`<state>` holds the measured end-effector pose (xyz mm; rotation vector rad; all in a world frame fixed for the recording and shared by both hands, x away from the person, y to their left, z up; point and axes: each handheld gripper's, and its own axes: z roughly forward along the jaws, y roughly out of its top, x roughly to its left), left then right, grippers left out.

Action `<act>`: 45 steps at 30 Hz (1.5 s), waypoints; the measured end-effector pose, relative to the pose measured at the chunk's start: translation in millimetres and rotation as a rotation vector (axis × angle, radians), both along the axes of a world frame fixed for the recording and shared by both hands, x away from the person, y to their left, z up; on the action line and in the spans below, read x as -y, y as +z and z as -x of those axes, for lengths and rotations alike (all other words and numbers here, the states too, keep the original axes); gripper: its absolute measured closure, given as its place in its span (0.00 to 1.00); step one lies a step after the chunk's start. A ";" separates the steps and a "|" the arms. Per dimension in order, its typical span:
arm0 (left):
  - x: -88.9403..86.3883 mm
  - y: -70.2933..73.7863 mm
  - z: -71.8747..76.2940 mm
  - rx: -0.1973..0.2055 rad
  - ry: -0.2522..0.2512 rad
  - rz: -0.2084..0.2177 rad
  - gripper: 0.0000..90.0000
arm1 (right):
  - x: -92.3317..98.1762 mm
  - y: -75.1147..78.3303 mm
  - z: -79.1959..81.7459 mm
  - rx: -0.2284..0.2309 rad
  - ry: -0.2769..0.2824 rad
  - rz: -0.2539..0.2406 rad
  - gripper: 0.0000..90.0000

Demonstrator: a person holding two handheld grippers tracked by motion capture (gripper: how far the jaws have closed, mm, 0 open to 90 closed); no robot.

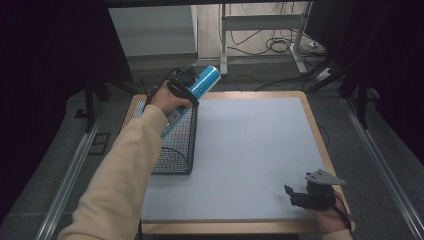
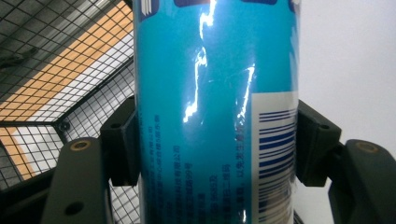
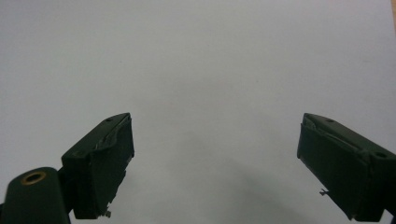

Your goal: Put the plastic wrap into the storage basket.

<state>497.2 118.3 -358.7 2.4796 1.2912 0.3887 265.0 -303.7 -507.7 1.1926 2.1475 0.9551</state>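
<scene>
- Blue can (image 1: 204, 81) is pinched across its body by the left tool (image 1: 186, 86), held tilted above the wire basket's (image 1: 176, 145) far end, at the worktop's (image 1: 250, 150) left edge.
- Step judged: can being carried, either into or out of the basket; which one cannot be told.
- Right tool (image 1: 300, 196) is rested near the worktop's front right corner, jaws spread, nothing between.
- Next move calls for clearing the mesh rim while the grip is kept.

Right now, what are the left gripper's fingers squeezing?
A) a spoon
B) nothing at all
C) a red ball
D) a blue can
D: the left gripper has its fingers pressed on both sides of the blue can, held above the wire basket.
</scene>
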 end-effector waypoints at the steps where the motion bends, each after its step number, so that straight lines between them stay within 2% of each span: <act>1: -1.3 -1.8 -1.1 0.000 0.001 -0.006 0.35 | 0.0 -0.1 -0.1 0.000 0.000 -0.001 0.13; 11: -21.4 -26.8 -11.5 -0.016 0.055 -0.022 0.35 | -0.4 -1.8 -0.8 -0.004 0.002 0.006 0.13; 18: -30.0 -43.0 -16.0 -0.037 0.064 -0.034 0.35 | -0.9 -2.6 -1.3 -0.005 0.003 0.006 0.13; 24: -30.0 -57.4 -20.4 -0.060 0.074 -0.080 0.35 | -1.4 -2.5 -1.4 -0.005 0.002 0.007 0.13; 29: -29.8 -63.7 -22.2 -0.066 0.072 -0.089 0.35 | -1.7 -2.6 -1.7 -0.005 0.002 0.007 0.13; 37: -29.9 -78.5 -25.9 -0.088 0.098 -0.107 0.35 | -2.6 -2.1 -1.0 -0.002 0.008 0.010 0.13; 45: -28.9 -80.2 -27.5 -0.073 0.121 -0.121 0.34 | -2.2 -2.8 -1.7 -0.006 0.007 0.009 0.13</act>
